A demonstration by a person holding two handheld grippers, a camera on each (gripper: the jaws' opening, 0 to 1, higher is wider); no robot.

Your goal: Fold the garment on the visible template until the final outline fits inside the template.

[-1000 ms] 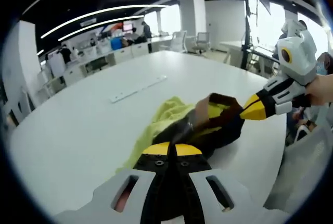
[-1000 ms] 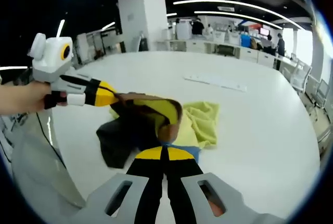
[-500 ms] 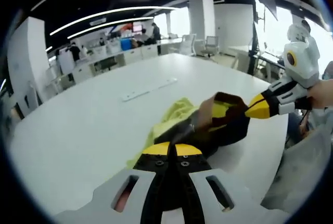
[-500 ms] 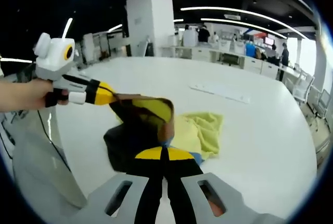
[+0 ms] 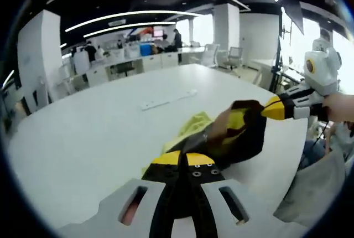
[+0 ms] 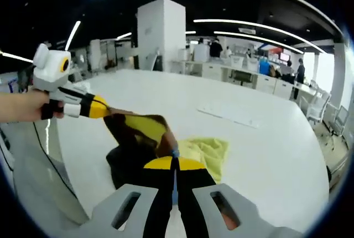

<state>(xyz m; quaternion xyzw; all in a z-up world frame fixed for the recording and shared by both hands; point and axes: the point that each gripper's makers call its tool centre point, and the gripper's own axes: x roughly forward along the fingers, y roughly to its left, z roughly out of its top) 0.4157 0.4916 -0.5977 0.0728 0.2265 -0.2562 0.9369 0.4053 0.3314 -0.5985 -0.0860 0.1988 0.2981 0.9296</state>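
Note:
A dark brown garment [image 5: 243, 138] with a yellow lining hangs partly lifted over the white table [image 5: 83, 138]; its pale yellow-green part [image 5: 191, 130] still lies on the tabletop. My left gripper [image 5: 181, 156] is shut on the garment's near edge. My right gripper [image 5: 266, 108] comes in from the right, held by a hand, shut on the raised dark edge. In the right gripper view the garment [image 6: 135, 138] stretches between my right gripper [image 6: 173, 161] at the bottom and my left gripper [image 6: 105, 111] at the left. The yellow-green part [image 6: 207, 150] lies beside it. I cannot make out a template outline.
A long white strip [image 5: 168, 98] lies flat farther out on the table, also in the right gripper view as the strip [image 6: 232, 115]. The table's edge [image 6: 61, 155] runs close behind the garment, with a cable [image 6: 47, 149] hanging there. Desks, chairs and people stand far off.
Both grippers have risen with the garment, lifting its dark part higher off the table. The yellow-green part has stayed on the tabletop.

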